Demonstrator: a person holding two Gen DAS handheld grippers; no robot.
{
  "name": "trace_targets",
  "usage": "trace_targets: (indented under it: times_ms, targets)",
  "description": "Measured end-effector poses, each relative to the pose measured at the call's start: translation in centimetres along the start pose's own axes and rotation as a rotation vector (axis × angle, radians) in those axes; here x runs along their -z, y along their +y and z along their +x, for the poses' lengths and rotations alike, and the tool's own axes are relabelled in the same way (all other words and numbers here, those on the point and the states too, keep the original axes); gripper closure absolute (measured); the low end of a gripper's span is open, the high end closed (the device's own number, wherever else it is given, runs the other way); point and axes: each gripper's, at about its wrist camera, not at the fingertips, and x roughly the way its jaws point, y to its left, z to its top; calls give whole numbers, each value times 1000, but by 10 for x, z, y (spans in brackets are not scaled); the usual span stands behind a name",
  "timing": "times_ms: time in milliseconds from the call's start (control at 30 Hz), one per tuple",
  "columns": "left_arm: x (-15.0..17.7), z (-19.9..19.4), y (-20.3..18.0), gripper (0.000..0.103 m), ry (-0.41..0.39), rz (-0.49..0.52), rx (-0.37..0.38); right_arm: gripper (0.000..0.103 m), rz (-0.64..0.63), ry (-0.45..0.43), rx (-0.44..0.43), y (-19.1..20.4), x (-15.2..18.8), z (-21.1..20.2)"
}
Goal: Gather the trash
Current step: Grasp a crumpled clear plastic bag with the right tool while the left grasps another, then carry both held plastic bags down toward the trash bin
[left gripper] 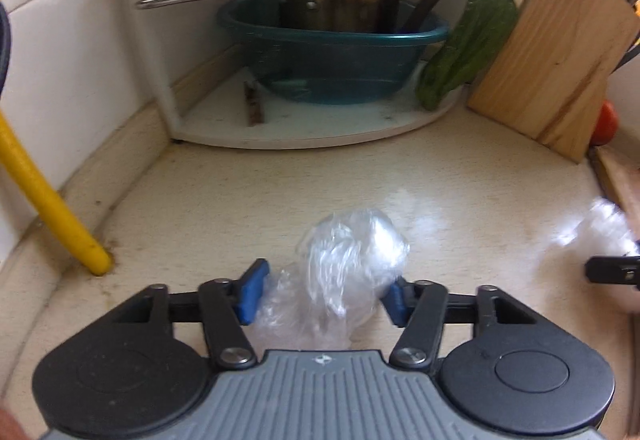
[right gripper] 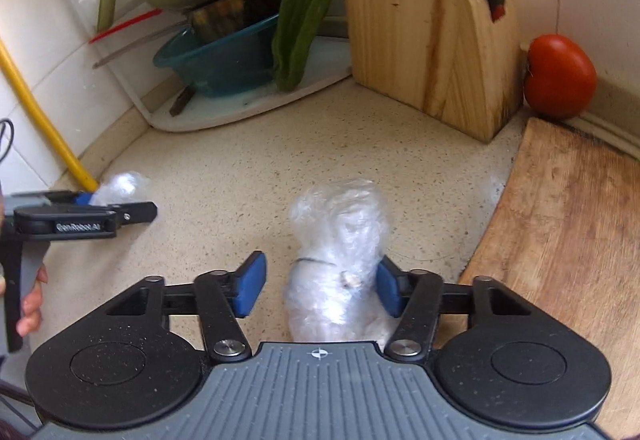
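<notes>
A crumpled clear plastic wrap (left gripper: pixel 352 264) lies on the beige counter between the blue pads of my left gripper (left gripper: pixel 324 294). The jaws stand wide and only partly touch it. A second crumpled clear plastic wrap (right gripper: pixel 340 260) lies between the blue pads of my right gripper (right gripper: pixel 320 290), whose jaws are also wide. The left gripper (right gripper: pixel 104 206) shows from the side in the right wrist view with its wrap (right gripper: pixel 120 186). The right gripper's tip (left gripper: pixel 612 270) and its wrap (left gripper: pixel 600 228) show at the right edge of the left wrist view.
A white dish rack (left gripper: pixel 312 124) at the back holds a teal basin (left gripper: pixel 332 56), a steel pot (left gripper: pixel 340 4) and a green bowl. A green pepper (left gripper: pixel 472 36), wooden knife block (right gripper: pixel 432 20), tomato (right gripper: pixel 560 76), wooden cutting board (right gripper: pixel 568 240) and yellow hose (left gripper: pixel 52 204) surround the counter.
</notes>
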Motion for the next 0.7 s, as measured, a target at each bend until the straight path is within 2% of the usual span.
trace_targets:
  times_ms: [33,200,467,700]
  targets:
    - [-1,-1,-3,57,6,-6,17,51,26,6,-25,-3,1,-1]
    - [1,-11,-17,64,28,-9,56,52,74,7,-86,-7,5,-6]
    - [10,-48,-35,65,2,1,47,52,80,-1,-217,6,3,-14]
    - [20,-79,-45,65,-32,-15,20,52,30,-15,-282,25,0,-21]
